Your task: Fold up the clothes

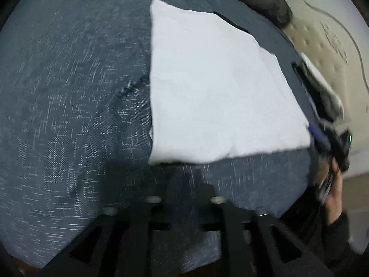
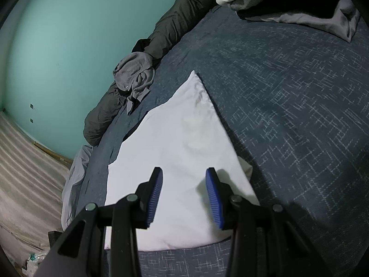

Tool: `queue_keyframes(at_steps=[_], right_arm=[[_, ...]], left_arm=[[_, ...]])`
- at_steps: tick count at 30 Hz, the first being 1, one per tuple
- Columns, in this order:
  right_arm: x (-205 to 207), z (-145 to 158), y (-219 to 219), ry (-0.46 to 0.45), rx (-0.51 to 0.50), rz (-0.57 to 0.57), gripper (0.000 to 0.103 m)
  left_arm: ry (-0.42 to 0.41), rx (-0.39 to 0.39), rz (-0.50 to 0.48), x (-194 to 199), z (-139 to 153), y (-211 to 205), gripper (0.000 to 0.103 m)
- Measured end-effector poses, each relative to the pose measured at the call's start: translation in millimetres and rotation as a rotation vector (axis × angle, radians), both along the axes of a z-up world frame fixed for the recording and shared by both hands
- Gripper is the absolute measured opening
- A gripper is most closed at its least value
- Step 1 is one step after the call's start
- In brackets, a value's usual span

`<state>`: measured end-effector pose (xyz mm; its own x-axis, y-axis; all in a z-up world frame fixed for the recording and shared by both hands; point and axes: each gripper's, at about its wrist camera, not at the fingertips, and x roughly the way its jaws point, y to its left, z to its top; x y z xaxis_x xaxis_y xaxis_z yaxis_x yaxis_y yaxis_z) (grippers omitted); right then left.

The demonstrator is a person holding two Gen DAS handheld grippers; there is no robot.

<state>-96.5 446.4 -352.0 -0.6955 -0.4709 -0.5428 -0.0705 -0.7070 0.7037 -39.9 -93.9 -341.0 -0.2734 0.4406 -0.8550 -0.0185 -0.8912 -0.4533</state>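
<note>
We are hovering our right gripper (image 2: 184, 194), jaws apart and empty, over the folded white cloth (image 2: 182, 152) lying on the dark blue patterned bedspread (image 2: 288, 115). Our left gripper's (image 1: 184, 191) jaws are too blurred to judge; the cloth is lying at its one o'clock.

The black right gripper (image 2: 184, 196) sits low in frame, its 2 blue-padded fingers (image 2: 155, 196) apart — gripping nothing.

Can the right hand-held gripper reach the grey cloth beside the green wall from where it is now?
Probably yes. The right hand-held gripper is open over the white cloth, and only flat blue bedding lies between it and the grey cloth; nothing stands in the way.
</note>
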Motion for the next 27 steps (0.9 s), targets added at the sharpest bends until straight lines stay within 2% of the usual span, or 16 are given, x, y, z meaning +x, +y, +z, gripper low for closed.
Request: queue_keyframes(at_steps=[6, 9, 12, 13, 14, 17, 19, 24, 26, 27], right_arm=[[-0.7, -0.1, -0.1, 0.000, -0.001, -0.001, 0.039], [-0.5, -0.5, 0.0, -0.001, -0.003, -0.002, 0.039], [-0.5, -1.0, 0.8, -0.003, -0.005, -0.005, 0.039], [-0.5, -1.2, 1.1, -0.004, -0.005, -0.006, 0.039], [-0.3, -1.3, 1.8, -0.004, -0.006, -0.007, 0.039], [0.5, -1.5, 4.0, -0.005, -0.007, -0.014, 0.039], [0.3, -1.4, 5.3, -0.006, -0.007, -0.016, 0.039], [0.0, -1.6, 5.4, -0.007, -0.007, -0.017, 0.039], [0.0, -1.2, 5.2, -0.007, -0.004, -0.017, 0.039], [0.1, -1.3, 5.5, -0.007, -0.004, -0.017, 0.039]], left_arm=[[-0.028, 0.117, 0.168, -10.2, -14.3, -19.1, 0.047], [-0.028, 0.146, 0.217, -12.8, -18.7, -23.4, 0.047], [-0.016, 0.139, 0.261, -12.1, -16.4, -26.4, 0.045], [-0.015, 0.133, 0.279, -12.4, -14.9, -27.8, 0.043], [-0.008, 0.107, 0.291, -13.4, -13.1, -29.1, 0.034], [0.015, 0.046, 0.313, -17.7, -8.7, -36.1, 0.020], [0.006, 0.055, 0.306, -20.4, -10.8, -35.2, 0.018], [0.000, 0.077, 0.294, -10.3, 1.8, -36.9, 0.021], [0.005, 0.071, 0.299, -3.4, 9.1, -39.3, 0.038], [0.005, 0.082, 0.303, 0.1, 10.9, -40.6, 0.042]])
